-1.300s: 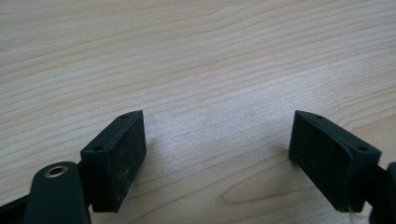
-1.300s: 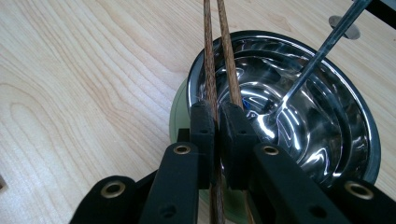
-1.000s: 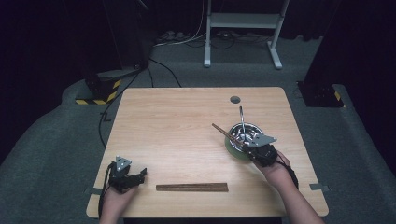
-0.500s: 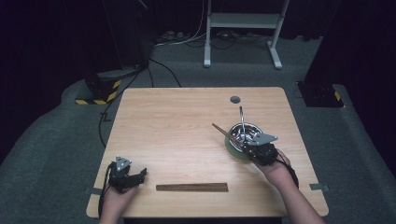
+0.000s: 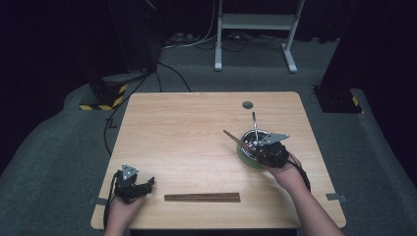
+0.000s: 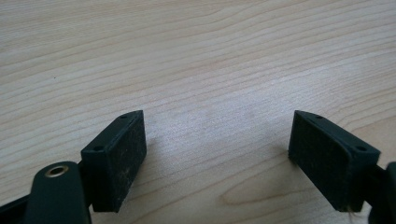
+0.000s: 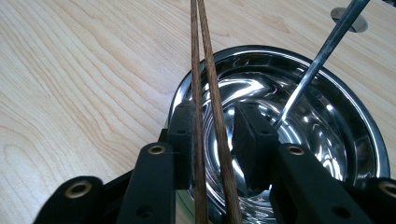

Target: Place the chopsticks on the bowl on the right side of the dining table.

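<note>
High view: near the table (image 5: 187,128) front edge, at about 6 o'clock, a second pair of brown chopsticks (image 5: 202,197) is seen lying flat, well apart from both grippers. At 7 o'clock the left gripper (image 5: 147,184) is rested on the wood, jaws spread, nothing between the pads. At 4 o'clock the right gripper (image 5: 259,149) is held over the steel bowl (image 5: 251,138), which sits on a green mat (image 5: 246,158). Right gripper view: dark wooden chopsticks (image 7: 205,93) are seen between its jaws, which have just been opening; a gap shows beside the right pad, so the grip is loosened. The sticks cross the bowl rim toward 10 o'clock. A metal utensil handle (image 7: 322,51) leans in the bowl toward 12 o'clock. Farther off, a round hole (image 5: 247,104) is seen in the tabletop.
</note>
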Demonstrator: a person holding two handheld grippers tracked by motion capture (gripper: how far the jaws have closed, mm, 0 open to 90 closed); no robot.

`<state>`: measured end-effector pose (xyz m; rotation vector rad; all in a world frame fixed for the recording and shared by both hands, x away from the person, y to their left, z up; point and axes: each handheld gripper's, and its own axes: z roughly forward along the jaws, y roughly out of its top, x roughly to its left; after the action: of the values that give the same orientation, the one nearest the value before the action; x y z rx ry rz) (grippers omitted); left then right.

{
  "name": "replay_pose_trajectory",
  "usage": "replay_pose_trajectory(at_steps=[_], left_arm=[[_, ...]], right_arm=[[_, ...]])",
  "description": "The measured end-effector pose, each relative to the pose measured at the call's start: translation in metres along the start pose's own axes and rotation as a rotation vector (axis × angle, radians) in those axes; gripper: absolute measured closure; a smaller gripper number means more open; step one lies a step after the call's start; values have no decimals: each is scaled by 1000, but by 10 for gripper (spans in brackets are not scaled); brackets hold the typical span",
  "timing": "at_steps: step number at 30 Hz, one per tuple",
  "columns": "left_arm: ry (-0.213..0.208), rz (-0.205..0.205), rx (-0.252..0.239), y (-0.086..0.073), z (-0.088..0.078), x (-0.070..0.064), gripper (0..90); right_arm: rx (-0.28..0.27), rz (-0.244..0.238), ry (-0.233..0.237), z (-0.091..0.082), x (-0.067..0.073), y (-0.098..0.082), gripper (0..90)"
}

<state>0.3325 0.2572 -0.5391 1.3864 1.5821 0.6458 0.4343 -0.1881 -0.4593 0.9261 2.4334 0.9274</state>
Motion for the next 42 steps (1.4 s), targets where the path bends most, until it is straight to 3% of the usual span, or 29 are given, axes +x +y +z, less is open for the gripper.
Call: replay_pose_trajectory(at_steps=[9, 28, 30, 42], left_arm=[[0, 0, 0, 0, 0, 0, 191], [2, -3, -3, 0, 0, 0, 192], [1, -3, -4, 0, 0, 0, 192], [1, 0, 0, 0, 0, 0, 193]], right_arm=[[25, -5, -8, 4, 0, -1, 759], [18, -49, -10, -4, -3, -8, 771], [15, -55, 6, -6, -3, -9, 771], [8, -49, 12, -5, -2, -11, 764]])
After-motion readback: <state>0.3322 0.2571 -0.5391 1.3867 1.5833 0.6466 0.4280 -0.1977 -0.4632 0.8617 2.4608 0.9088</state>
